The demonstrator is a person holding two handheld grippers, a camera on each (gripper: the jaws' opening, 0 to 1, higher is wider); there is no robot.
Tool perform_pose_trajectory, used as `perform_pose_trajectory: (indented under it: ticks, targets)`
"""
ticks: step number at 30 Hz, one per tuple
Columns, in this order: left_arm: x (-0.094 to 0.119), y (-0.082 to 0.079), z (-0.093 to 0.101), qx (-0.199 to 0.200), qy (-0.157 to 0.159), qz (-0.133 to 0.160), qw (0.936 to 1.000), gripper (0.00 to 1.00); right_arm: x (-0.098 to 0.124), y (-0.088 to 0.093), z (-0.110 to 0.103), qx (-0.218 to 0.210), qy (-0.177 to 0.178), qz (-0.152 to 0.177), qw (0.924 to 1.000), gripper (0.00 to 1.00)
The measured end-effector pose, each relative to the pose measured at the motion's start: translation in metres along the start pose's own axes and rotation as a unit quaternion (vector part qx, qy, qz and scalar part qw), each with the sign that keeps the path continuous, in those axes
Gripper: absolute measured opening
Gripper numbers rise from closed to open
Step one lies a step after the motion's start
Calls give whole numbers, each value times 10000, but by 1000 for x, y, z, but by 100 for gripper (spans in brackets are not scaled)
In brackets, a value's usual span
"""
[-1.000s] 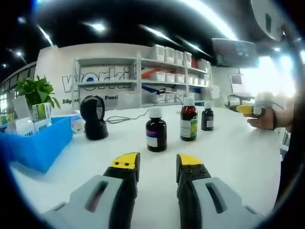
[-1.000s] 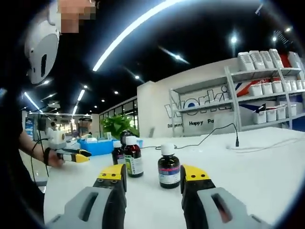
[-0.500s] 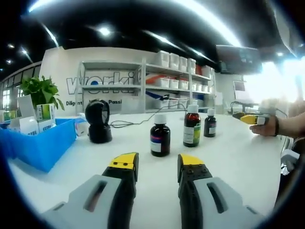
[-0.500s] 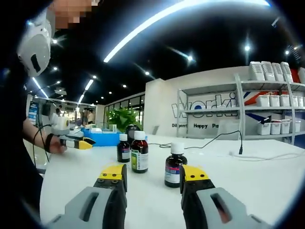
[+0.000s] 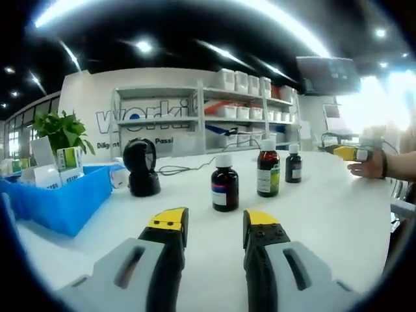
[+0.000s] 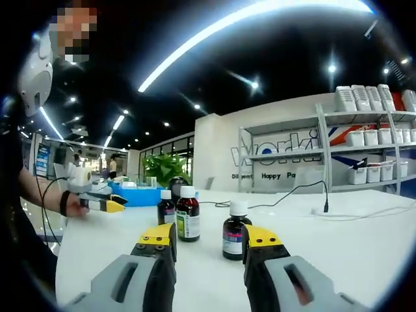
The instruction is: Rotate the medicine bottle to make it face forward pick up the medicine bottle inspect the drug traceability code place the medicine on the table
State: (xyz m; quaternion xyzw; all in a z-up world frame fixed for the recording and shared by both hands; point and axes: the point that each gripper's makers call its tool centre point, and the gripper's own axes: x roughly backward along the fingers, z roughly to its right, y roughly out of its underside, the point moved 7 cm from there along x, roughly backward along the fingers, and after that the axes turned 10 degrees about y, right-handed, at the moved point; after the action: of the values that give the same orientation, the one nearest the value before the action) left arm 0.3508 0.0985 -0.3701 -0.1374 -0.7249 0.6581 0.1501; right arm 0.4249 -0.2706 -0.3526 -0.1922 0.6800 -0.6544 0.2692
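Three brown medicine bottles with white caps stand on the white table. In the left gripper view the short one (image 5: pixel 225 182) is nearest, with a taller green-labelled bottle (image 5: pixel 267 169) and a small bottle (image 5: pixel 294 164) to its right. My left gripper (image 5: pixel 214 224) is open and empty, well short of them. In the right gripper view the short bottle (image 6: pixel 233 223) stands just beyond my right gripper (image 6: pixel 208 237), close to its right jaw; the gripper is open and touches nothing. The taller bottle (image 6: pixel 188 215) and the small bottle (image 6: pixel 165 208) stand to the left.
A black scanner (image 5: pixel 143 169) on a stand and a blue bin (image 5: pixel 62 198) of boxes sit left of the bottles. A black cable (image 6: pixel 296 193) runs over the table toward the shelves (image 5: pixel 237 110). A potted plant (image 5: pixel 62 130) stands behind the bin.
Both views have shifted a little with my hands. The bottles stand where they were. Both grippers stay open and empty.
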Motion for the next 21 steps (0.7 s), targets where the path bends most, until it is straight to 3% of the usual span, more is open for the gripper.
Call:
perform_pose_trajectory:
  ticks: [8,13,17,19,21]
  targets:
    - [-2,-1,0,147,216,42,9997,27,0,0,-3,11,-115,16,9999,34]
    - [-1,-2,-1,188,183,118,9996,27,1,-2,-4,-17,-53,51,10000,34]
    - [-2,0,2,340,307,-114,9989,30,-1,-2,-7,43,38,-16,10000,32]
    - [-4,-2,3,618,292,-47,9977,34,-5,1,-11,54,-61,-128,9999,31]
    - [-7,-7,3,637,314,-19,9975,44,-5,3,-14,165,-74,-210,9996,31]
